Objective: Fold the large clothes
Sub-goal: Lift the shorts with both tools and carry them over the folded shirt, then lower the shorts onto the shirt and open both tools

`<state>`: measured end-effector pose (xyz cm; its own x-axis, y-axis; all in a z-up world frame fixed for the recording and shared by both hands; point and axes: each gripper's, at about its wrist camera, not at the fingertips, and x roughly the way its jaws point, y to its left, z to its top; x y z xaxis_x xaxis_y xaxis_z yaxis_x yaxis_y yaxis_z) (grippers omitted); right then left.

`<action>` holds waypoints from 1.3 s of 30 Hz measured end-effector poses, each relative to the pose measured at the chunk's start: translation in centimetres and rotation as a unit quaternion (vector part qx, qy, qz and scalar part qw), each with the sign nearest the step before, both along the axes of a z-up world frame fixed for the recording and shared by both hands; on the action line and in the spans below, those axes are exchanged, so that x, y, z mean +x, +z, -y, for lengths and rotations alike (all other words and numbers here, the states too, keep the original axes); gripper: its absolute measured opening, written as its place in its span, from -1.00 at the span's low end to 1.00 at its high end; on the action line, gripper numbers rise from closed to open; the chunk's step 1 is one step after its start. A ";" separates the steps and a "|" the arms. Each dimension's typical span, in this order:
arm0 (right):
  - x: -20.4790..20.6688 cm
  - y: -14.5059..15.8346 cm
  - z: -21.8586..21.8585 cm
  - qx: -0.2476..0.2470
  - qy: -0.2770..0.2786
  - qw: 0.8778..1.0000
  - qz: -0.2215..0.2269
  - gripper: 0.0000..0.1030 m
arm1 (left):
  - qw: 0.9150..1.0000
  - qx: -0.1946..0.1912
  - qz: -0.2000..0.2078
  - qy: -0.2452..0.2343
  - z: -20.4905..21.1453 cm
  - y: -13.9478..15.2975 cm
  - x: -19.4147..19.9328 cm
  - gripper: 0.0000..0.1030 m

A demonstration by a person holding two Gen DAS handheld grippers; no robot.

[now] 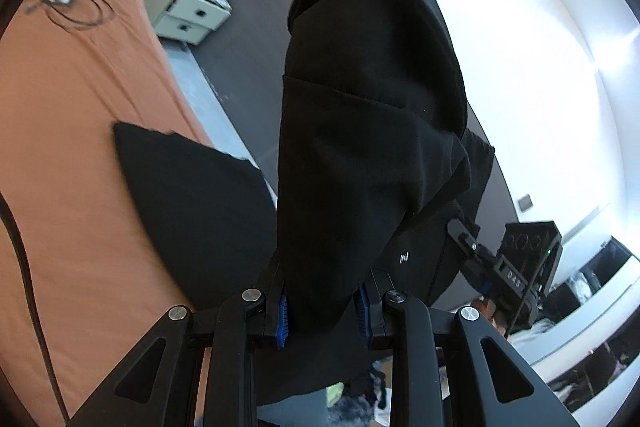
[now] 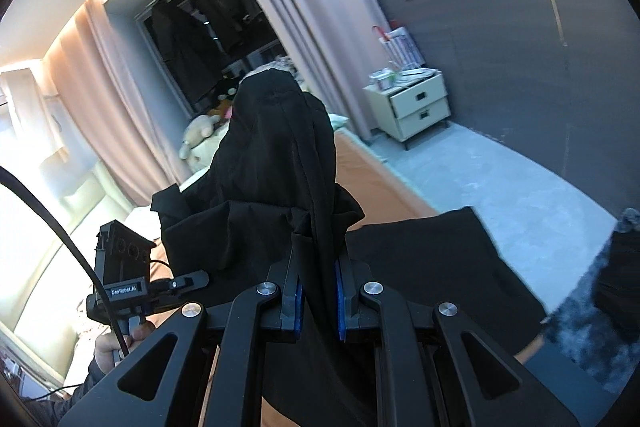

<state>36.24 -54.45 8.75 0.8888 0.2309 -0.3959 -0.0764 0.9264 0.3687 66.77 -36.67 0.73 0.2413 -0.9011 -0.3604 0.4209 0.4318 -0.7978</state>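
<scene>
A large black garment (image 1: 372, 131) hangs bunched over my left gripper (image 1: 324, 311), which is shut on a thick fold of it between its blue pads. Part of the cloth (image 1: 192, 203) trails down onto the orange bed sheet (image 1: 80, 131). In the right wrist view the same black garment (image 2: 280, 163) rises over my right gripper (image 2: 320, 303), which is shut on a thin fold of it. The right gripper (image 1: 472, 251) shows at the lower right of the left wrist view, gripping the cloth's edge. The left gripper (image 2: 188, 281) appears at the lower left of the right wrist view, held by a hand.
A cream nightstand (image 2: 416, 107) with two drawers stands beside the bed against a grey wall. Pink curtains (image 2: 280, 7) frame a dark window. Soft toys (image 2: 200, 139) lie at the bed's head. A black cable (image 1: 24, 247) runs across the sheet. Grey floor (image 2: 500, 179) lies right of the bed.
</scene>
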 end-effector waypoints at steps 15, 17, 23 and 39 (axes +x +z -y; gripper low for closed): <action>7.3 -0.1 -4.0 0.010 -0.037 0.998 -0.056 -0.83 | 0.998 0.038 -0.036 -0.017 4.0 -6.0 6.8 -0.48; 9.4 -0.4 -4.8 0.011 -0.041 0.997 -0.066 -0.83 | 0.998 0.044 -0.042 -0.013 4.0 -6.8 8.3 -0.48; 14.8 -2.0 -5.6 0.013 -0.058 0.992 -0.107 -0.83 | 0.995 0.060 -0.075 0.001 4.1 -10.8 14.2 -0.48; 12.8 -0.4 -7.3 -0.003 -0.168 0.972 -0.167 0.49 | 0.990 0.119 -0.072 0.038 1.4 -15.1 20.3 0.21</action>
<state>49.07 -47.16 8.37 0.7356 -0.0530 -0.6754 0.3537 0.8803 0.3162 87.09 -38.09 -14.32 0.2360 -0.7678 -0.5957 0.2694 0.6407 -0.7190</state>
